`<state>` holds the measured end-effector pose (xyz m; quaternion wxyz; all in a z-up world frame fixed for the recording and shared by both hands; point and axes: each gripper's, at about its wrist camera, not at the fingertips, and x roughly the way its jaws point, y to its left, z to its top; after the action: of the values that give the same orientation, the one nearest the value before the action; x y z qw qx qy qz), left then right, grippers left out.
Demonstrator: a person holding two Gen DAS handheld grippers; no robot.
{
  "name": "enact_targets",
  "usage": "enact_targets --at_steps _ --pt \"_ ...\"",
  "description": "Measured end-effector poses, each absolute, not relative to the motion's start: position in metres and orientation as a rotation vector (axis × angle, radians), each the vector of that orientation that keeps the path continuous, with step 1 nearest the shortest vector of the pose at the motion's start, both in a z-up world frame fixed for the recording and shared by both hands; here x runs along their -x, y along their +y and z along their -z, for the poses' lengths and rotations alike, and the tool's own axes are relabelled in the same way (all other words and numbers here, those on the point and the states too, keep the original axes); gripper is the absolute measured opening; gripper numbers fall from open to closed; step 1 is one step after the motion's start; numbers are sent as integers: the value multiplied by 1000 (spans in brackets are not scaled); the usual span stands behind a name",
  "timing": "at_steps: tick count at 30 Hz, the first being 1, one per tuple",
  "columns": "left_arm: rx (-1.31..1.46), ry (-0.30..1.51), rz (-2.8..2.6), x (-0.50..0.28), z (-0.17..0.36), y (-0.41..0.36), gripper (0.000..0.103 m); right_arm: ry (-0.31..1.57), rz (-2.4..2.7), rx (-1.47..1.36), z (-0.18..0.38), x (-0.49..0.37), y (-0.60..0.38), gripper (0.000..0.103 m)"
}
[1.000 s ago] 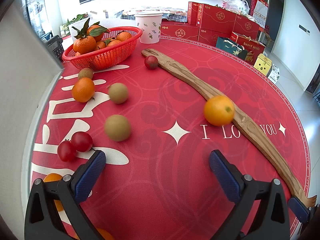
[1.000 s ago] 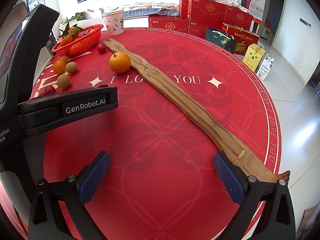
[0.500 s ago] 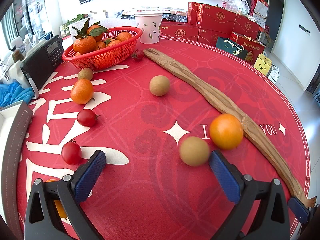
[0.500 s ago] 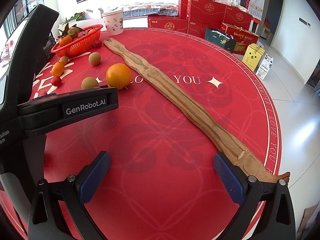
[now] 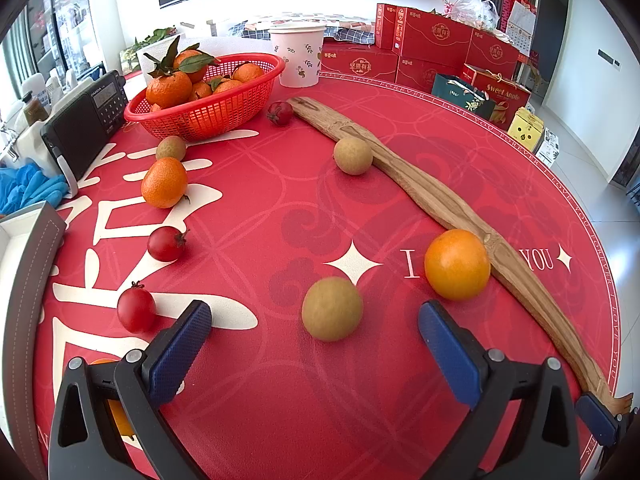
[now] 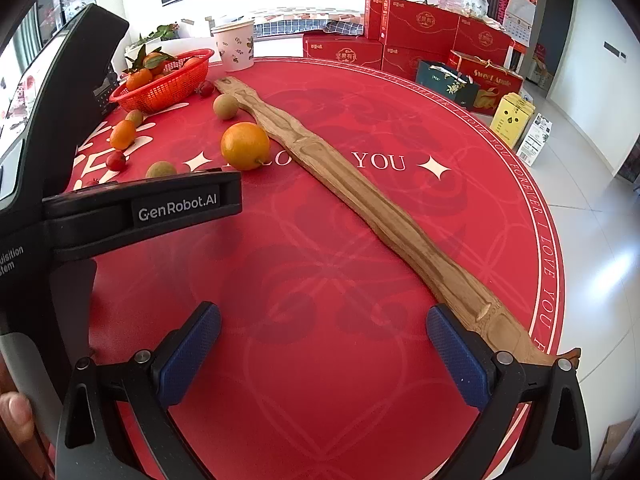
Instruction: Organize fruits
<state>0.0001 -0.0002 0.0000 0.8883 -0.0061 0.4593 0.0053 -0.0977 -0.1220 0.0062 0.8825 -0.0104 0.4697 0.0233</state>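
The left gripper [image 5: 316, 354] hangs over the round red counter [image 5: 280, 392] with its jaws wide open and nothing in them. A round tan fruit [image 5: 332, 309] lies just in front of it. A big round orange [image 5: 457, 264] sits beside that fruit, touching the long brown wooden board [image 5: 436, 200]. Another tan fruit [image 5: 353, 156] leans on the board farther up. The red plastic basket [image 5: 208, 114] of tangerines stands near the board's far end. The right gripper [image 6: 324, 354] has wide open, empty jaws beside the board's near end.
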Motion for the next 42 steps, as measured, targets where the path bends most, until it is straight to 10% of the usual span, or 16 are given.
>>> enact_targets --at_steps 18,42 --pt "-7 787 -28 87 -58 60 103 964 -52 22 -6 101 -123 103" --pt "80 951 -151 145 -1 109 97 920 -285 -99 -20 111 -112 103"
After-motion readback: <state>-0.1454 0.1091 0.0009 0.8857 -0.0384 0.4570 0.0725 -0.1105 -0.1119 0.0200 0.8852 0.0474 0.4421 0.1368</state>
